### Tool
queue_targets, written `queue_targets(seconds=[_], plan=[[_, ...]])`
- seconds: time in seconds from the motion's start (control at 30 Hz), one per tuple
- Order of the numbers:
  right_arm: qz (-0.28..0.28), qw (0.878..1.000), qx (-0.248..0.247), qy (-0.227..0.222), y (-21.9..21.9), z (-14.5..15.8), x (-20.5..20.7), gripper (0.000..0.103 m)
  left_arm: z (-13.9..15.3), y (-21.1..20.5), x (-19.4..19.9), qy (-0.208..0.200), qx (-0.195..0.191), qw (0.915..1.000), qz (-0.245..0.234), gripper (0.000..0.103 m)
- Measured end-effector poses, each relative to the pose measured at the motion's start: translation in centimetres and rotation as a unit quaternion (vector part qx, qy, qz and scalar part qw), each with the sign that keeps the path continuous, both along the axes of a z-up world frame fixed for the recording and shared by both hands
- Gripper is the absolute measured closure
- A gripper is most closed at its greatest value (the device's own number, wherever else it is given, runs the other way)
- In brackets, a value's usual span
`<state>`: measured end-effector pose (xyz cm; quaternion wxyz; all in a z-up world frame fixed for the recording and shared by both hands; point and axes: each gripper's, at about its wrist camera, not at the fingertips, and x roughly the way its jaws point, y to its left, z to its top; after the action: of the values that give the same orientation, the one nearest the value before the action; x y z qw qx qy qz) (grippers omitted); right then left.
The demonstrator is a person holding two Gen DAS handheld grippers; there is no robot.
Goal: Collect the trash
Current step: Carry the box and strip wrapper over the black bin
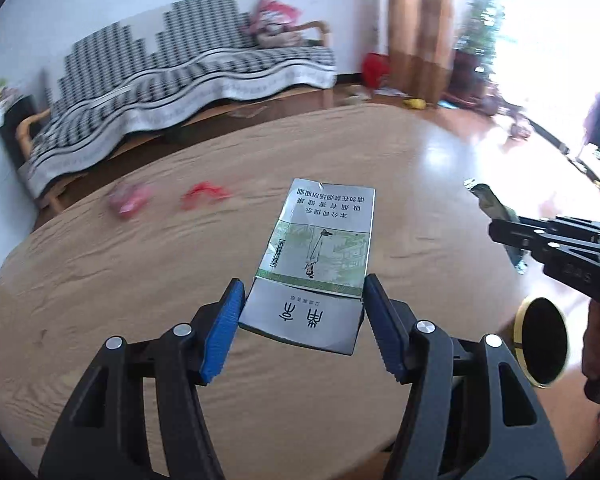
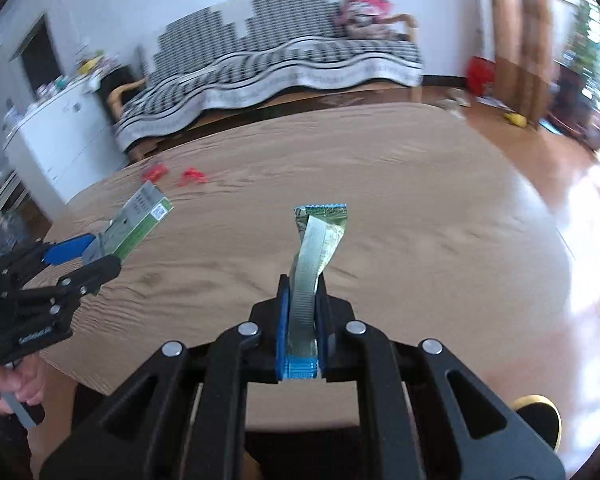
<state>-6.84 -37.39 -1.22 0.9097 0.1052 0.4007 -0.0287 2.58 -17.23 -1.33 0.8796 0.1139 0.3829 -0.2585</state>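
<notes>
Seen first from the left wrist camera, the left gripper (image 1: pixel 302 316) holds a flattened cigarette pack (image 1: pixel 320 256) by its silver lid end, one blue pad pressed to each side edge. The pack juts forward, lifted clear above a round wooden table (image 1: pixel 120 280). Most of the tabletop around it is bare. Two small red scraps of wrapper (image 1: pixel 206 194) and (image 1: pixel 130 198), both blurred, lie near the table's far left edge. At the right of the frame, the right gripper (image 1: pixel 496 228) reaches in from the side, with a sliver of green wrapper (image 1: pixel 490 200) sticking out of its tip. A black disc with a yellow rim (image 1: pixel 544 342) sits low beside the table's right edge. Beyond the far rim stands a sofa (image 1: pixel 188 76) under a black-and-white cover, with open wooden floor (image 1: pixel 480 152) to the right, glaring with window light.

From the right wrist camera, the right gripper (image 2: pixel 302 320) is pinched almost fully closed on a green and silver wrapper (image 2: pixel 318 240), a thin twisted strip standing up between the pads. It too hangs above the table (image 2: pixel 420 240), whose middle and right side lie bare. On the left, the left gripper (image 2: pixel 94 252) carries the cigarette pack (image 2: pixel 140 220) tilted upward, over the table's left edge. The two red scraps (image 2: pixel 192 176) and (image 2: pixel 156 171) sit close together by the far rim. A person's hand (image 2: pixel 12 388) shows at the lower left. A white cabinet (image 2: pixel 56 140) stands left of the sofa (image 2: pixel 280 56).
</notes>
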Motion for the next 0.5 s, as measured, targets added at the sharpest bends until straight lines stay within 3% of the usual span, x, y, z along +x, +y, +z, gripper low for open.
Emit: queue_targets(seconds=[0.23,0.5], plan=[[-0.13,0.991,0.009,0.011,-11.2,-2.0,-11.4,0.091,0.1,-11.1,-6.4,0.027,-0.037,0.9925,-0.113,0.043],[-0.269,0.961,0.041,0.039,-21.2,-6.6,-23.8,0.091,-2.3,-22.4,-13.5,0.046,-0.027,0.974,-0.22,0.043]])
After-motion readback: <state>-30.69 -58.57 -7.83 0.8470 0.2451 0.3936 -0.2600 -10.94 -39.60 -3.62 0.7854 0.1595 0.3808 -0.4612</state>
